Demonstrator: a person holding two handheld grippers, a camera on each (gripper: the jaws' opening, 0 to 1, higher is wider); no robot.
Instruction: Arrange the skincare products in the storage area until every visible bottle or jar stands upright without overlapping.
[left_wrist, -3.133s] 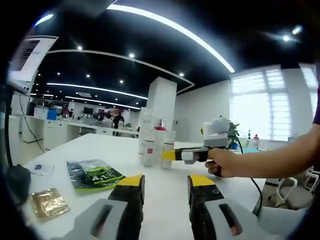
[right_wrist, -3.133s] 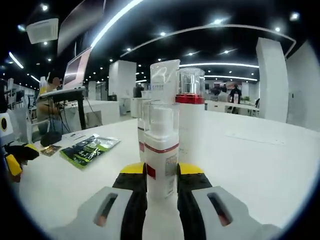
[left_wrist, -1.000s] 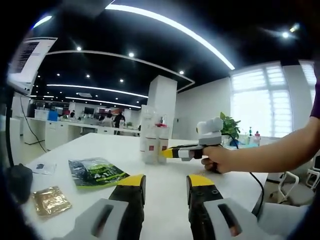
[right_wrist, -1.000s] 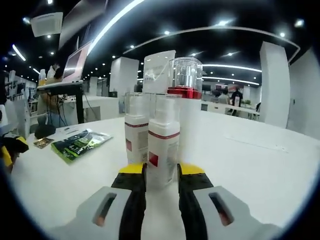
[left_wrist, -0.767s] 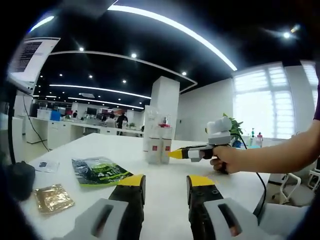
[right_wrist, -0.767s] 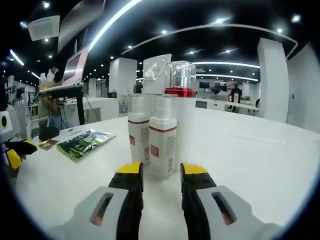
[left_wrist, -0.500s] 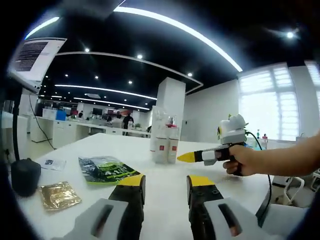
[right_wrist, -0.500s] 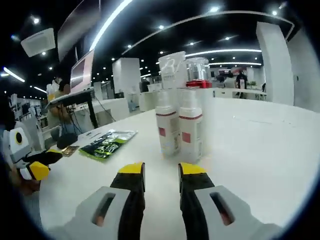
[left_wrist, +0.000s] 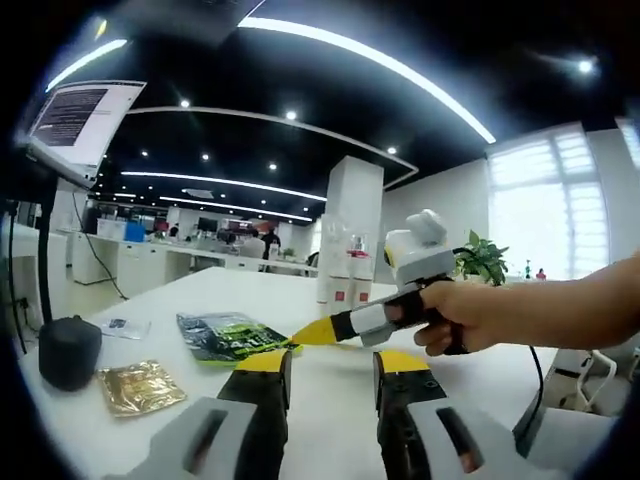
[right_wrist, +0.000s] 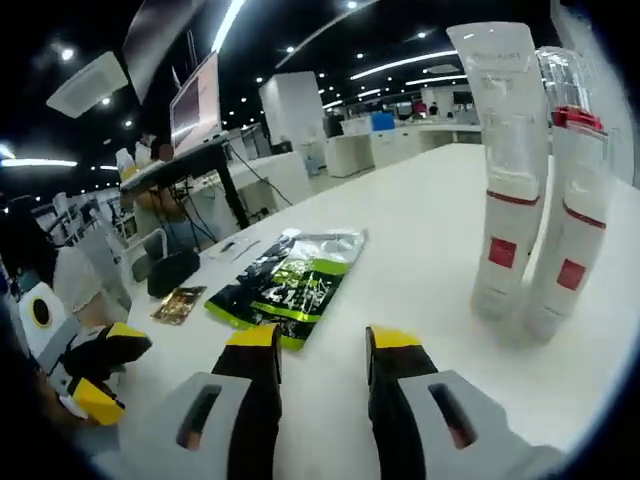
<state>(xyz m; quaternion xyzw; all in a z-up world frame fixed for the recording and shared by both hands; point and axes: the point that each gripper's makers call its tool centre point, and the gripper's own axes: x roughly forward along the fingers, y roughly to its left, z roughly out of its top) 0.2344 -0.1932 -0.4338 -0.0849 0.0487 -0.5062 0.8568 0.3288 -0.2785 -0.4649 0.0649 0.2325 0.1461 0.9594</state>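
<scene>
Several skincare bottles stand upright in a tight cluster: two white pump bottles with red labels, a tall white tube and a clear-capped bottle with a red collar behind them. From the left gripper view the cluster is small and far across the table. My right gripper is open with nothing between its jaws, to the left of the bottles and apart from them; a hand holds the right gripper in the left gripper view. My left gripper is open over bare table.
A green sachet lies flat ahead of the right gripper. A gold sachet and a black rounded object lie further left. The left gripper sits at the table's near-left edge. A monitor hangs above.
The right gripper let go of the front white pump bottle, drew back and swung left, so the bottles now stand at its right. The left gripper stayed open.
</scene>
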